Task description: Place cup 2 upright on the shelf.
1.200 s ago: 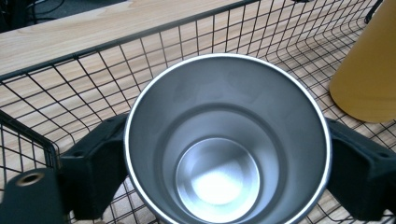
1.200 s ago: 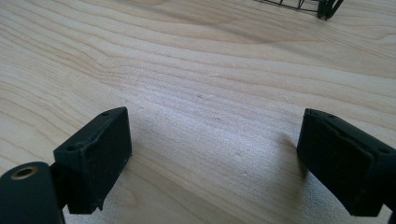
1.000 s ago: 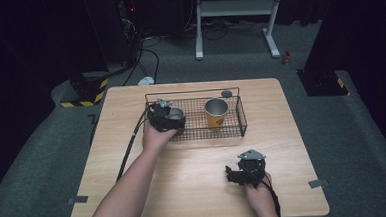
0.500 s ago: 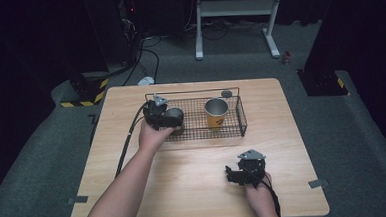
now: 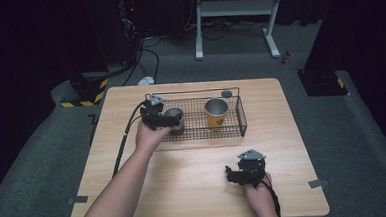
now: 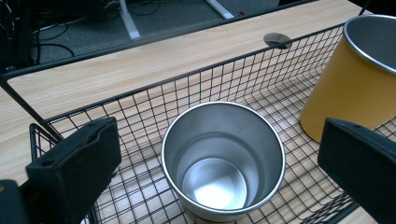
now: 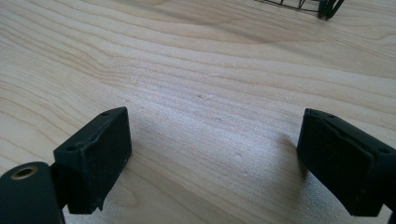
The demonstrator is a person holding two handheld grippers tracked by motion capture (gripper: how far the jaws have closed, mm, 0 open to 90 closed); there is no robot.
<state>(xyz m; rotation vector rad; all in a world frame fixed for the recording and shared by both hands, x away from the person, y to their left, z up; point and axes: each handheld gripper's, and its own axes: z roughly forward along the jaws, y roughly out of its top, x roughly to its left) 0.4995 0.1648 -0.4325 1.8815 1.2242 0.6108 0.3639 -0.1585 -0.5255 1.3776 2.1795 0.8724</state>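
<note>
The left gripper [image 5: 174, 120] hangs just above the left end of the wire basket [image 5: 241, 117], its jaws having just been opening and now spread wide on either side of the silver cup [image 6: 223, 161], with clear air between the pads and the cup's wall, so it holds nothing. That cup stands upright on the basket's mesh floor at the left, and the yellow cup [image 6: 357, 77] stands upright to its right in the same basket, near but apart. The right gripper [image 5: 230, 176] rests low on the near right part of the wooden table [image 5: 282, 134], well apart from the basket, its jaws wide with only bare wood between them. A small round grey disc [image 5: 226, 93] lies on the table just beyond the basket's far rim. By my reading, the silver cup is already set down and released, both cups are in the basket, and little seems left beyond drawing the left hand away. No brand, label or writing can be read on either cup or on the basket.
</note>
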